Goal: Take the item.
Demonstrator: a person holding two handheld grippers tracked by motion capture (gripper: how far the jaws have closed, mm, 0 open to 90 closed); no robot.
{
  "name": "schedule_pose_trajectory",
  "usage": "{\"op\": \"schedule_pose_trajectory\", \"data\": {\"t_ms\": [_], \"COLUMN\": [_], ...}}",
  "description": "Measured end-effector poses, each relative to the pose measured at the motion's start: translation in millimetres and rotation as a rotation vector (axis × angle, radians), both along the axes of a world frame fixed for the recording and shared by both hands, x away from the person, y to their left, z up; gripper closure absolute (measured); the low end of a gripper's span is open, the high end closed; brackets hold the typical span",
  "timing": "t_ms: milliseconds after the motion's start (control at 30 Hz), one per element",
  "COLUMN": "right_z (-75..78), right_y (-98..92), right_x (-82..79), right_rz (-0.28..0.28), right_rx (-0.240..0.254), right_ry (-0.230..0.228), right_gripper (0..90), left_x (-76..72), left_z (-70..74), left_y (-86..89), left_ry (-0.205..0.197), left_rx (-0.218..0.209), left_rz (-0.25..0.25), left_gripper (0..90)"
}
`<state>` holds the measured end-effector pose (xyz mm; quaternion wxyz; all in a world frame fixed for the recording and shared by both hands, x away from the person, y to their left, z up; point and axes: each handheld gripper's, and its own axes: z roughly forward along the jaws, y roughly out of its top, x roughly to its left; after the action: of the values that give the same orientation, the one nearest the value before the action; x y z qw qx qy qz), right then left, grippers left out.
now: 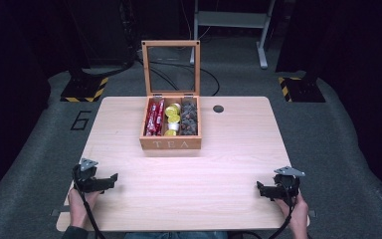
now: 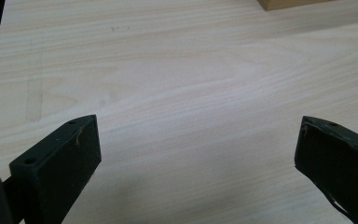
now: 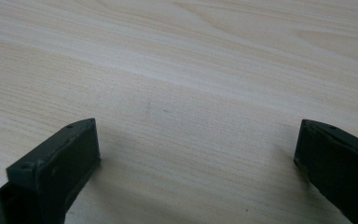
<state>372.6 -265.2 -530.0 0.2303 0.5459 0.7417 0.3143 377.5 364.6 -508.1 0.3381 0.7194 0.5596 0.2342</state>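
Tea box (image 1: 170,143) sits far-centre on table (image 1: 229,164), lid up; left gripper (image 1: 110,178) and right gripper (image 1: 261,188) rest near corners, jaws spread, empty; box roughly equidistant, well apart.

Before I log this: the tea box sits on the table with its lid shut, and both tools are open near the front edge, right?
Not quite: the tea box has its lid standing open, as the high view shows. The left tool and right tool are indeed open near the table's front edge.
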Motion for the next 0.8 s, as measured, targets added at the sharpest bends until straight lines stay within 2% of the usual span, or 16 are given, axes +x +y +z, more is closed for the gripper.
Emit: {"op": "schedule_pose_trajectory", "data": {"t_ms": [133,200,333,433,733,800], "right_z": [0.1,0.1,0.1,0.1,0.1,0.1], "right_y": [0.2,0.2,0.2,0.2,0.2,0.2], "right_x": [-0.2,-0.2,-0.2,-0.1,-0.2,-0.2], "right_rz": [-0.002,-0.002,-0.003,-0.004,-0.003,-0.003], "right_rx": [-0.001,0.000,0.000,0.001,0.000,0.000], "right_ry": [0.001,0.001,0.000,0.000,0.001,0.001], "right_gripper": [0.0,0.0,0.0,0.0,0.0,0.0], "left_x": [2.5,6.2,9.1,12.5,21.2,24.7], "left_z": [3.2,7.3,12.9,17.3,31.0,35.1], "left_y": [-2.2,-4.6,-8.4,-10.5,-16.7,-19.2], "left_ry": [-0.003,-0.014,-0.010,-0.005,-0.003,-0.018], "left_rx": [0.002,-0.011,-0.002,-0.015,0.003,-0.001], "left_rz": [-0.006,-0.012,-0.019,-0.026,-0.056,-0.055], "left_gripper": [1.2,1.2,1.4,1.4,2.6,2.7]}}
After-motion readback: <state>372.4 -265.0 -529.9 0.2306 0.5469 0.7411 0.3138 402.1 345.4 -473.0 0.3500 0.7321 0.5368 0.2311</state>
